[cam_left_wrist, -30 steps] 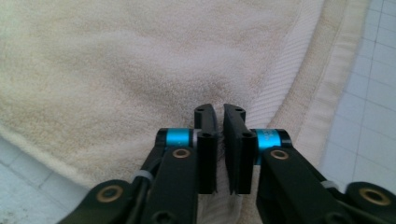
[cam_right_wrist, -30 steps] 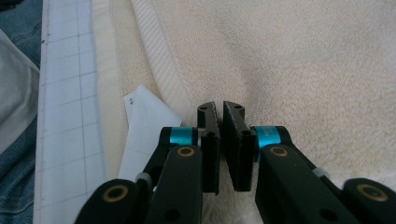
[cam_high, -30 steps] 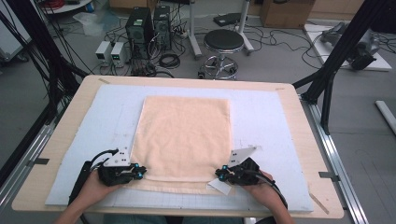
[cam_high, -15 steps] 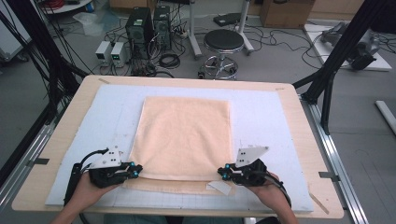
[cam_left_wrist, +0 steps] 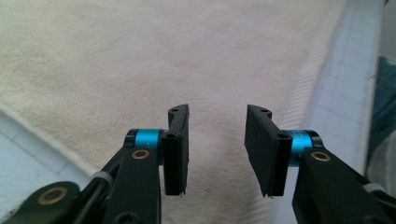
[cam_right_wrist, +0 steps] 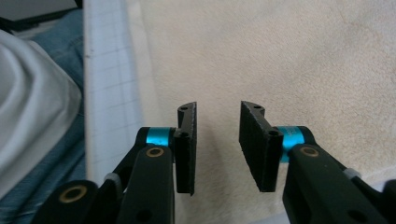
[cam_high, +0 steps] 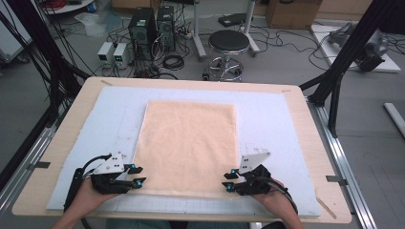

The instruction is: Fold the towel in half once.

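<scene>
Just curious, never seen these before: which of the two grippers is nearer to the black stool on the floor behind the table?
Right. The right gripper sits at the towel's near right corner, closer to the stool; the left gripper is at the near left corner, farther off.

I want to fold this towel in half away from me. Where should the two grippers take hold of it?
Grip the towel at its two near corners, each gripper coming in level from its own outer side. It lies flat, so only edges offer a pinch. The left gripper and right gripper, jaws just opened with nothing between them, sit there.
</scene>
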`<action>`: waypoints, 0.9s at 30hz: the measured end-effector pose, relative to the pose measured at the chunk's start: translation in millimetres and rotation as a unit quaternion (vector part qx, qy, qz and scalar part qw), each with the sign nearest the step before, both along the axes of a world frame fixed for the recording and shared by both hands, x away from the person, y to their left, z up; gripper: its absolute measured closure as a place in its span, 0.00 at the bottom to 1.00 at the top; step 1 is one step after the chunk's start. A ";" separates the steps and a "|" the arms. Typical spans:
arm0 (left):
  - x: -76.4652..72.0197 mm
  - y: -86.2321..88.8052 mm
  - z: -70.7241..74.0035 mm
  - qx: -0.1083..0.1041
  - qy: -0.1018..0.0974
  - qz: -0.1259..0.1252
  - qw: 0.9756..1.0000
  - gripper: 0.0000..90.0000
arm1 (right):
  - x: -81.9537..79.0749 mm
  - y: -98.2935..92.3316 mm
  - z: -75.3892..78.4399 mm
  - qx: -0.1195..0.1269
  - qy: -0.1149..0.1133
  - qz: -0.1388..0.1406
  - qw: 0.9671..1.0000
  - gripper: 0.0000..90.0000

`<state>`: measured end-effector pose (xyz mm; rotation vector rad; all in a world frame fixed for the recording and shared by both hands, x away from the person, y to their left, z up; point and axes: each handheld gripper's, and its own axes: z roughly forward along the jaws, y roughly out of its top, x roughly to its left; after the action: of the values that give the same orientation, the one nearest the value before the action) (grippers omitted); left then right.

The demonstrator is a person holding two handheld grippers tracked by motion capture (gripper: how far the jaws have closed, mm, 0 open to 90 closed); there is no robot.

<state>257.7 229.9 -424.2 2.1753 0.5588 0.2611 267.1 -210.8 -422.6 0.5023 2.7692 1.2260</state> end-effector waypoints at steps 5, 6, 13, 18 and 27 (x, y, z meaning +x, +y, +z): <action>5.9 5.0 -8.9 0.008 0.015 0.003 1.000 0.61 | 6.6 2.5 -6.8 -0.011 0.003 0.001 1.000 0.70; 6.0 6.0 -11.5 0.009 0.020 -0.003 1.000 0.61 | 8.9 1.7 -10.0 -0.011 0.006 0.000 1.000 0.68; 3.0 8.0 -14.0 0.007 0.021 -0.006 1.000 0.56 | 10.5 1.3 -12.6 -0.006 0.007 0.000 1.000 0.62; -0.7 3.5 -16.7 0.016 0.008 -0.008 1.000 0.75 | 9.8 3.2 -16.1 -0.011 0.006 -0.002 1.000 0.69; -4.7 4.1 -16.4 0.008 0.023 0.006 1.000 0.86 | 10.1 0.8 -15.7 -0.010 0.011 0.009 1.000 0.78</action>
<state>253.0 234.0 -440.6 2.1978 0.5965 0.2233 277.2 -210.0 -438.3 0.4937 2.8072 1.2033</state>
